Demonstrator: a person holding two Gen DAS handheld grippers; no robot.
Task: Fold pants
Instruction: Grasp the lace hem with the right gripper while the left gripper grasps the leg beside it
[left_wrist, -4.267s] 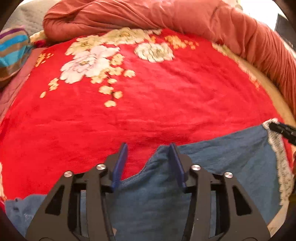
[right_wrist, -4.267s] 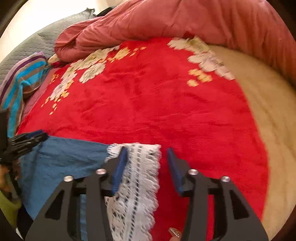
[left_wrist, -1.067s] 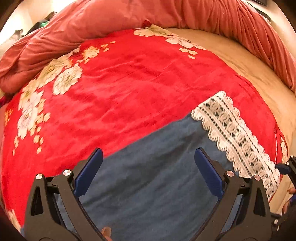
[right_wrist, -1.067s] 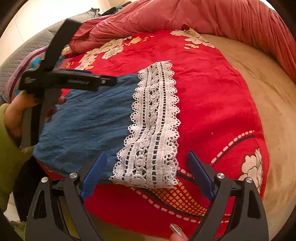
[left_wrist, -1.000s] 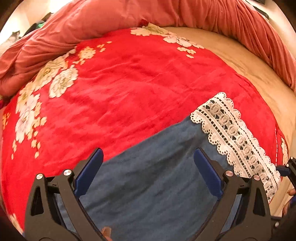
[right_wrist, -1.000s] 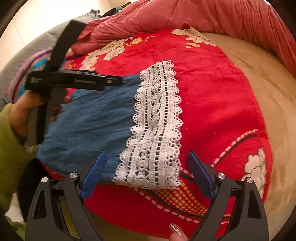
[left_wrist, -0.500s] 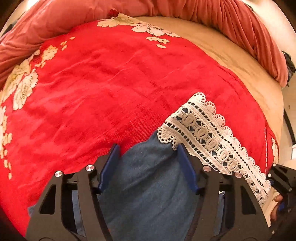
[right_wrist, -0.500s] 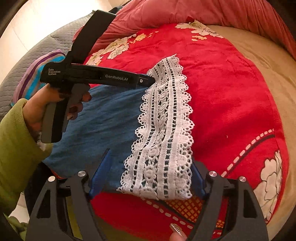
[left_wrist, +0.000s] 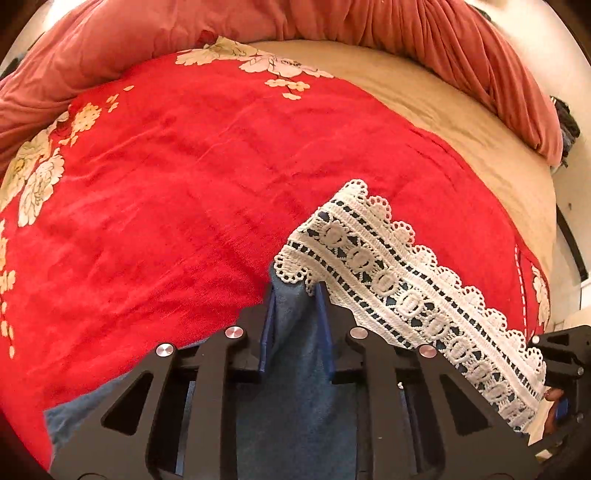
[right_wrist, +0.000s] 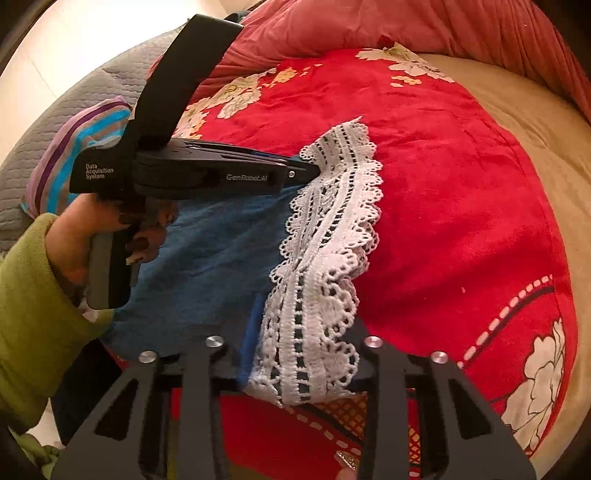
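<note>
Blue denim pants (left_wrist: 295, 387) with a white lace hem (left_wrist: 399, 284) lie on a red floral blanket (left_wrist: 166, 206). My left gripper (left_wrist: 293, 306) is shut on the far corner of the leg end, pinching blue cloth beside the lace. It also shows in the right wrist view (right_wrist: 310, 170), held by a hand in a green sleeve. My right gripper (right_wrist: 306, 354) is shut on the near corner of the lace hem (right_wrist: 332, 229), which bunches between its fingers. The pants' blue cloth (right_wrist: 207, 251) spreads to the left.
A rolled pink-red quilt (left_wrist: 332, 22) runs along the back of the bed. A tan sheet (left_wrist: 461, 122) lies to the right. A striped cloth (right_wrist: 74, 144) and grey quilted cover (right_wrist: 48, 122) sit at the left. The bed's front edge is just below my right gripper.
Both grippers have closed from wide open onto the two corners of the lace hem end. The lace now bunches and lifts between them.
</note>
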